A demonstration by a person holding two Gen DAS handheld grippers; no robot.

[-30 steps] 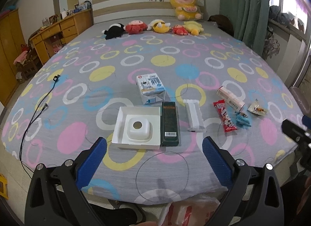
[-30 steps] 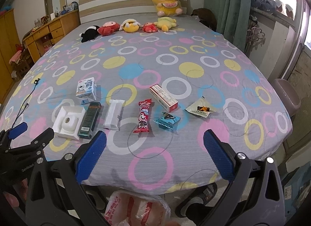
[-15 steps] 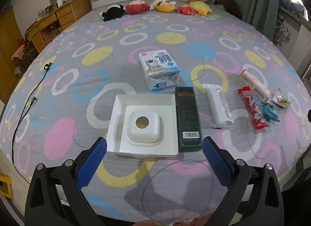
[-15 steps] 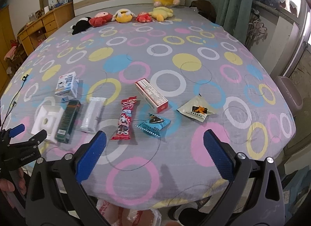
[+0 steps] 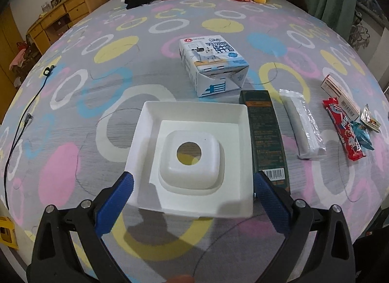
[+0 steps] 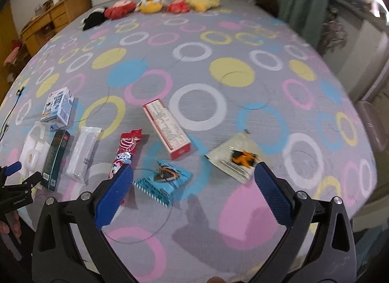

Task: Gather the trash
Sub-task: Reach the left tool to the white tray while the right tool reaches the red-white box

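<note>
While the ring-patterned bed (image 5: 73,69) carries a row of trash, the left gripper (image 5: 193,189) gapes wide astride the white tray (image 5: 194,117), gripping nothing; the right gripper (image 6: 193,181), equally spread and empty, hovers over the blue wrapper (image 6: 163,181).

Colours on the bed

Grey bedspread (image 5: 145,69) ringed pink, yellow, blue, white (some solid discs); white tray (image 5: 194,117), dark green box (image 5: 265,137), red wrapper (image 6: 125,151).
</note>
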